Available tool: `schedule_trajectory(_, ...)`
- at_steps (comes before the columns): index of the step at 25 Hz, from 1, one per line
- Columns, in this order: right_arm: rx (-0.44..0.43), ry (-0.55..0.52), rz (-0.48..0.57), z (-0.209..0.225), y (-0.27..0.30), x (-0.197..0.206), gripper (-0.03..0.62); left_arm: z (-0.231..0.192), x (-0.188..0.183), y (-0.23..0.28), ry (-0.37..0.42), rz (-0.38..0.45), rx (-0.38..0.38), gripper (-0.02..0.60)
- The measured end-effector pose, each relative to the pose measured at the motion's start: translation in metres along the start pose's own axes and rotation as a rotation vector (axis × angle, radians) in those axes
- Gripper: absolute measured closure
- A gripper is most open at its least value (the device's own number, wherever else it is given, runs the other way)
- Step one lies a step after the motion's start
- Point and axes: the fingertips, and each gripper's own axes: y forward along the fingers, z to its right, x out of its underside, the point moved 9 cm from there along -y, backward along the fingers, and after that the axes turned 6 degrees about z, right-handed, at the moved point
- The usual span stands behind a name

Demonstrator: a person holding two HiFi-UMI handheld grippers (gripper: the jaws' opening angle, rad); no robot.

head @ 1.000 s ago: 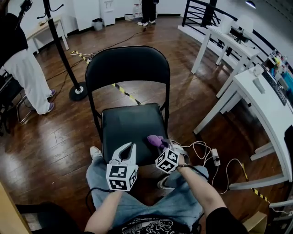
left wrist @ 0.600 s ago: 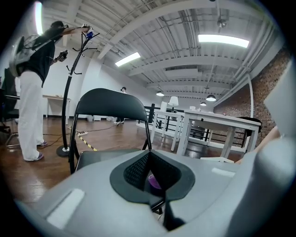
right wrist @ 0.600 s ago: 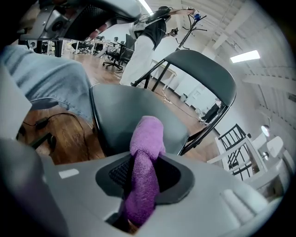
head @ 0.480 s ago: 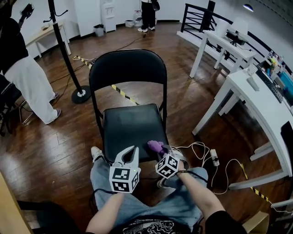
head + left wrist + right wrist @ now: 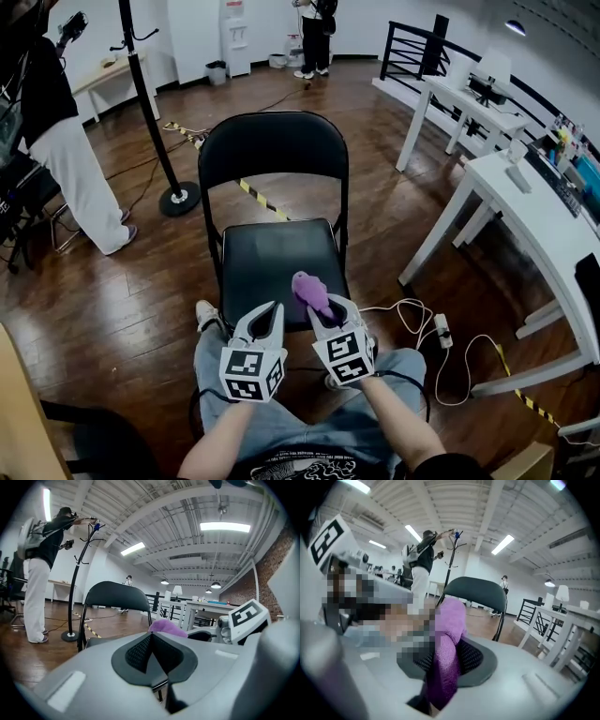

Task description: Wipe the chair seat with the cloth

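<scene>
Right gripper is clenched on the purple cloth, which protrudes beyond its jaws over the front of the black folding chair seat. Left gripper sits just beside the right one, jaws closed together with nothing between them.

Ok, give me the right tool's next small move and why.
Probably tip the right tool down to press the cloth onto the chair seat: it is shut on the cloth over the seat's front edge, with the cloth's end sticking up rather than lying flat.
</scene>
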Motion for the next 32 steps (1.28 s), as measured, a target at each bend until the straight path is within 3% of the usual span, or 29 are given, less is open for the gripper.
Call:
schedule_trajectory(4, 0.003, 0.161, 0.118, -0.015, -0.025, -0.025, 0.500, 0.007, -0.009, -0.019, -0.001, 0.039, -0.006, 0.578)
schedule_trajectory(8, 0.001, 0.241, 0.199, -0.030, -0.042, -0.041, 0.502, 0.015, -0.016, -0.036, 0.010, 0.076, 0.004, 0.578)
schedule_trajectory(24, 0.026, 0.290, 0.245, -0.082, -0.099, -0.039, 0.505, 0.044, -0.010, -0.109, -0.001, 0.104, 0.013, 0.578)
schedule_trajectory(32, 0.030, 0.264, 0.254, -0.109, -0.135, -0.044, 0.505, 0.062, -0.010, -0.151, -0.006, 0.113, 0.020, 0.578)
